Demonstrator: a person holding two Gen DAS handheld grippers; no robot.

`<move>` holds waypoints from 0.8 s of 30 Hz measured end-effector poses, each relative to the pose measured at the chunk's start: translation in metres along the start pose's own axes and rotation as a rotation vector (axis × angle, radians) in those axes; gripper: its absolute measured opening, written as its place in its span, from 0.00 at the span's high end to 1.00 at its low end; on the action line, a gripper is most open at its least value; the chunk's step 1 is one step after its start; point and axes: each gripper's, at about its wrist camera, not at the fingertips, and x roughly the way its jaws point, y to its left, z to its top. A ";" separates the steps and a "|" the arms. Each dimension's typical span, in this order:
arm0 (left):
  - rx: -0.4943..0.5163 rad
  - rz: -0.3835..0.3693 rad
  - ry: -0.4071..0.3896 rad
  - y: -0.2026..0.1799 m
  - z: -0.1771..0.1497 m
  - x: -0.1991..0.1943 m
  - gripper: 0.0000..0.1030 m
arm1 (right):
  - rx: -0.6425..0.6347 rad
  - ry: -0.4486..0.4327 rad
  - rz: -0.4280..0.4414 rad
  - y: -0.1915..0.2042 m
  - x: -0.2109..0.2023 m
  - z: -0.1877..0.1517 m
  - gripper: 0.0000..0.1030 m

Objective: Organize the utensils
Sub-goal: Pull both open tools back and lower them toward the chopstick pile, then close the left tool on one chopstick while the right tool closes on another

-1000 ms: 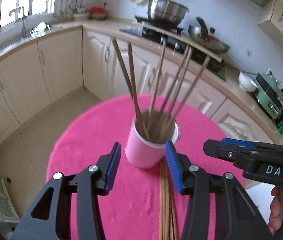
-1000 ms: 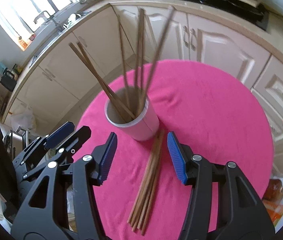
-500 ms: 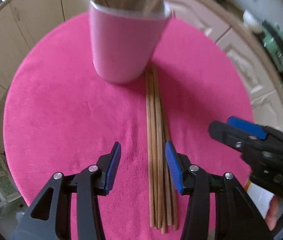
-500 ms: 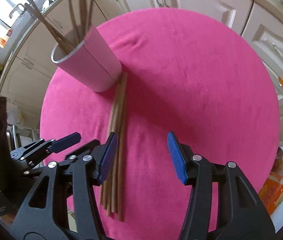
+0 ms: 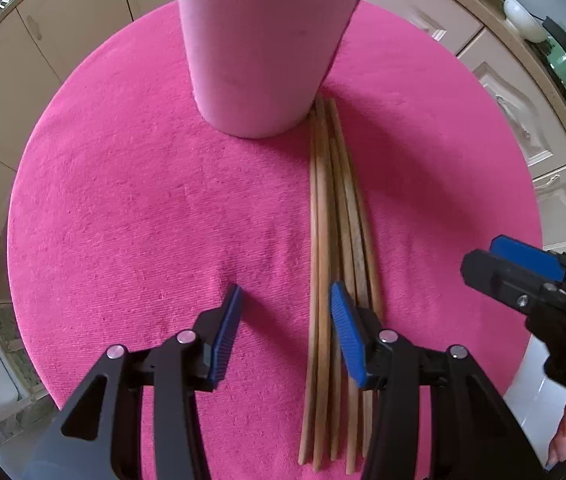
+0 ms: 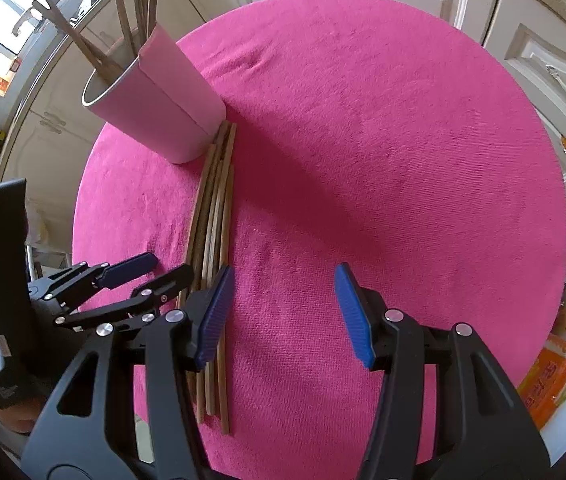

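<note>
Both grippers have dropped low over the pink tabletop [image 5: 131, 208]; left gripper [image 5: 285, 316] and right gripper [image 6: 283, 300] jaws are spread and empty. Loose chopsticks [image 5: 335, 216] lie beside the cup [image 5: 267, 48], ready for picking.

Both wrist fisheyes look steeply down, close over the pink round table [image 5: 123, 200], each along its own fingers, sharing the chopstick bundle [image 5: 325, 216], pink cup [image 6: 159, 104] and tabletop.

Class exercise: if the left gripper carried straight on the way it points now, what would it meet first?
Probably the pink tablecloth, with the leftmost of the loose chopsticks just inside its right finger. The left gripper stands open, pointing steeply down; depth is unclear.
</note>
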 end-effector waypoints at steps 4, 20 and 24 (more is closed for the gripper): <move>-0.017 0.018 -0.005 0.003 0.000 -0.001 0.55 | -0.023 0.020 0.005 0.008 0.011 0.000 0.50; -0.039 0.001 0.017 0.039 -0.017 -0.012 0.55 | -0.116 0.105 -0.018 0.040 0.045 -0.007 0.74; -0.048 -0.004 0.014 0.042 -0.018 -0.013 0.55 | -0.112 0.114 -0.031 0.042 0.046 -0.006 0.74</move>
